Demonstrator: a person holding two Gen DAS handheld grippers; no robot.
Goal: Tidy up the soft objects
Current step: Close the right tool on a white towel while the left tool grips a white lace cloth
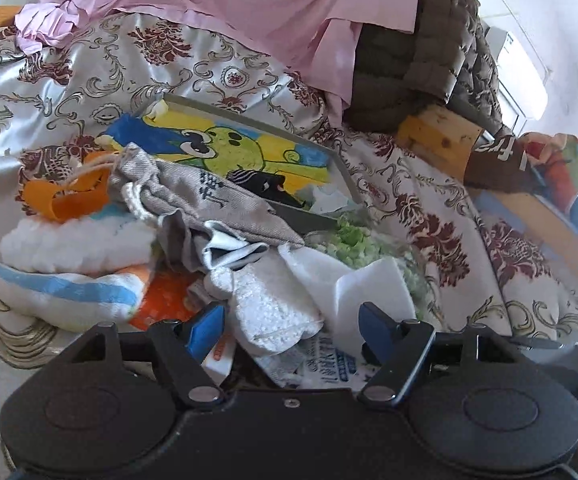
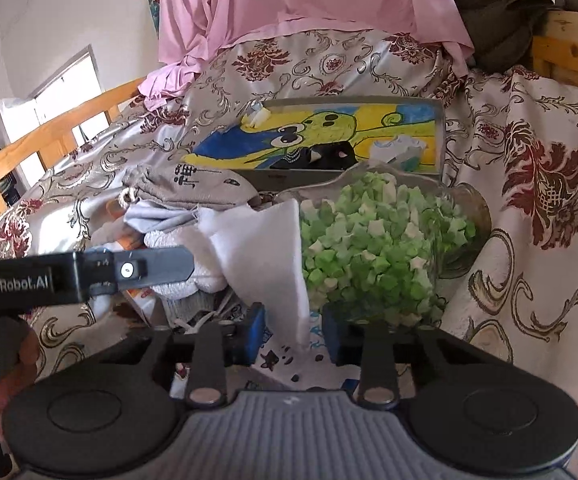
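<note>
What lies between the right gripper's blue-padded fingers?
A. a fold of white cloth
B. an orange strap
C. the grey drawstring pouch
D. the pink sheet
A: in the right wrist view, the pointed fold of white cloth hangs down between the blue pads of the right gripper, while the grey drawstring pouch lies farther back on the pile.

Left tongs gape wide, tilted downward; right tongs stand narrower, pads not quite pressing.

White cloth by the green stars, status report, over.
Right gripper straddling white cloth, pads not yet pressing. Left gripper open over white towel. Clear container of green paper stars crowds the right side.
</note>
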